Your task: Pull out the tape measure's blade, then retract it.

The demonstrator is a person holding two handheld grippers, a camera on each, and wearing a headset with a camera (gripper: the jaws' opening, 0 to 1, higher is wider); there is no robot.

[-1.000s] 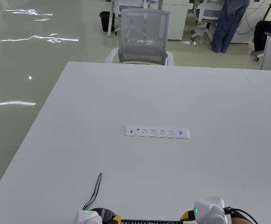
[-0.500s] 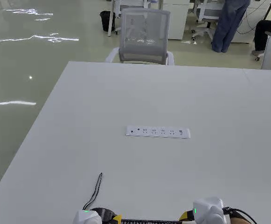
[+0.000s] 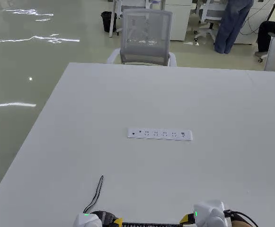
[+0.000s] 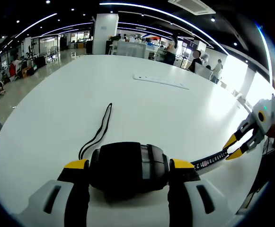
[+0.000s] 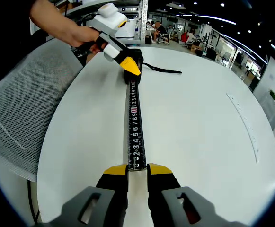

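Note:
A black tape measure case [image 4: 128, 166] sits on the white table [image 3: 142, 94], with my left gripper [image 4: 128, 165] shut on its sides. The blade [image 5: 134, 118] runs flat over the table from the case [image 5: 135, 57] to my right gripper [image 5: 137, 169], which is shut on the blade's end. The case's black wrist strap [image 4: 98, 130] trails away across the table. In the head view my left gripper [image 3: 118, 221] and my right gripper [image 3: 185, 220] sit at the bottom edge, with the blade [image 3: 151, 224] stretched between them.
A white power strip [image 3: 160, 134] lies mid-table, well beyond the grippers. A grey mesh chair [image 3: 146, 37] stands at the far edge, and another mesh chair [image 5: 19, 118] is close by the near edge. A person [image 3: 232, 23] stands far behind.
My right gripper has shifted slightly left, towards the left gripper, with the blade's end still in it. The left gripper and the case have stayed in place.

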